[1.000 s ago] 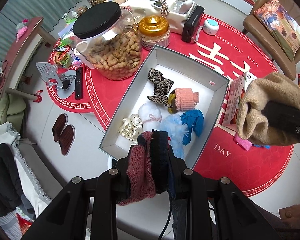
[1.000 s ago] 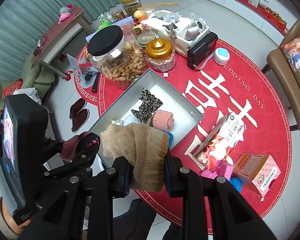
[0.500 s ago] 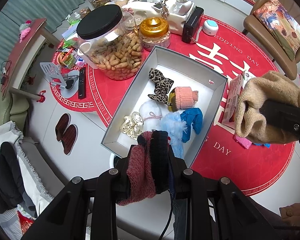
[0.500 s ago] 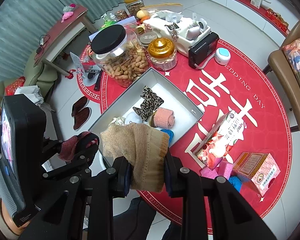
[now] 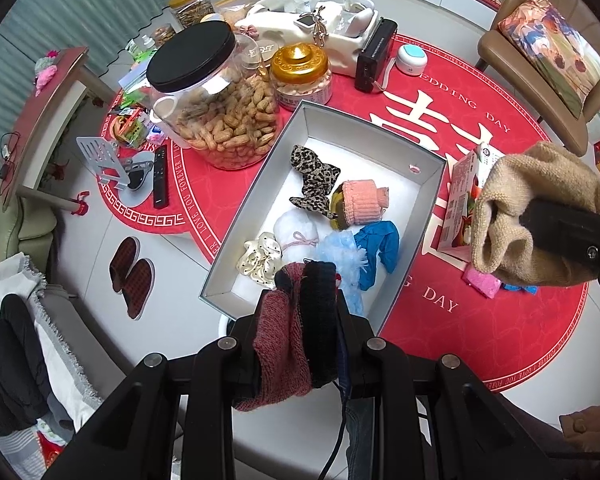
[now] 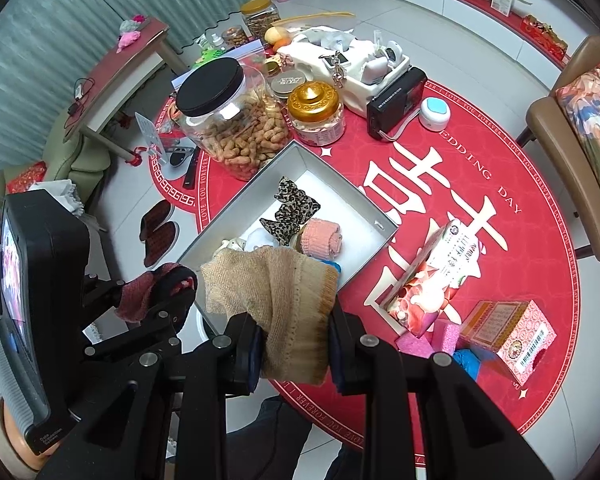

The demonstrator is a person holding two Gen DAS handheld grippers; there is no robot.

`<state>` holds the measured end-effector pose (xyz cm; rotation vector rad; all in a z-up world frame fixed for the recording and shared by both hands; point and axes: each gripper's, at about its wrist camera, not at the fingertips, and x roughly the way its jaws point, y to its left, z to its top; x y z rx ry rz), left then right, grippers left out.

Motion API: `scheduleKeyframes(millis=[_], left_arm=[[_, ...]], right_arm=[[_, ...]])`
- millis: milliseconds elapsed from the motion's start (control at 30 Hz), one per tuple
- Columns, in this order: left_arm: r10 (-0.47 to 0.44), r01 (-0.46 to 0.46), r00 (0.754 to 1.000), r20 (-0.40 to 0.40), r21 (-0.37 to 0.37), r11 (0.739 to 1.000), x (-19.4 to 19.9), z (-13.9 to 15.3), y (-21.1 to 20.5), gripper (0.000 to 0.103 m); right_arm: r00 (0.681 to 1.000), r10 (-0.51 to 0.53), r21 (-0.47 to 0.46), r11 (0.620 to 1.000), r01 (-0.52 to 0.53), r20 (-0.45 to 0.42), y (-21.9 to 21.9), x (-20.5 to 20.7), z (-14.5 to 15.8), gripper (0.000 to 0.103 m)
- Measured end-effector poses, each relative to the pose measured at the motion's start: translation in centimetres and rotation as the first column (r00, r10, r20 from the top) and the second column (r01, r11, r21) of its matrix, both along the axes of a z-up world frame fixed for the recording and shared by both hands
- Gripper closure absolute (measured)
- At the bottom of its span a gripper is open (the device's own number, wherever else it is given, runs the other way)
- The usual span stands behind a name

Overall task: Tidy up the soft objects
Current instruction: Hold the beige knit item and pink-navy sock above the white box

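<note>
My left gripper [image 5: 300, 320] is shut on a maroon and black knit sock [image 5: 292, 332], held high above the near end of the grey box [image 5: 236, 220]. My right gripper [image 6: 296, 336] is shut on a beige knit sock [image 6: 284, 296], also high over the box's near corner; it shows at the right in the left wrist view [image 5: 536, 216]. In the box [image 6: 340, 184] lie a leopard-print piece [image 5: 314, 178], a pink roll [image 5: 362, 202], a white bundle [image 5: 296, 236], a cream scrunchie [image 5: 258, 256], a light blue piece [image 5: 342, 256] and a blue piece [image 5: 380, 246].
A peanut jar [image 5: 216, 112] and a gold-lidded jar [image 5: 300, 76] stand beyond the box on the red round mat [image 6: 480, 184]. A tissue pack [image 6: 432, 276], a pink carton [image 6: 508, 328] and pink sponges [image 6: 432, 340] lie right of the box. A chair [image 6: 580, 148] stands far right.
Both grippers have risen slightly with their socks; the table looks a little farther away. The grips and the box contents are unchanged.
</note>
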<state>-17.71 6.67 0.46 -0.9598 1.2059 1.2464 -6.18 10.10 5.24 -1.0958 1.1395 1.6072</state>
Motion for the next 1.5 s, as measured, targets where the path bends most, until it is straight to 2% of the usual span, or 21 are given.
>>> scheduleKeyframes(millis=[1100,1500], left_arm=[[-0.009,0.009,1.000,0.011,0.002,1.000,-0.2,0.0,0.1,0.075],[-0.005,0.005,1.000,0.025,-0.015,1.000,0.0,-1.1,0.0,0.075]], right_arm=[[1.000,-0.028,-0.004,1.000,0.028,0.002,-0.2,0.4,0.1,0.074],[0.999,-0.044,-0.038,0.998,0.045,0.028,-0.2,0.8,-1.2,0.074]])
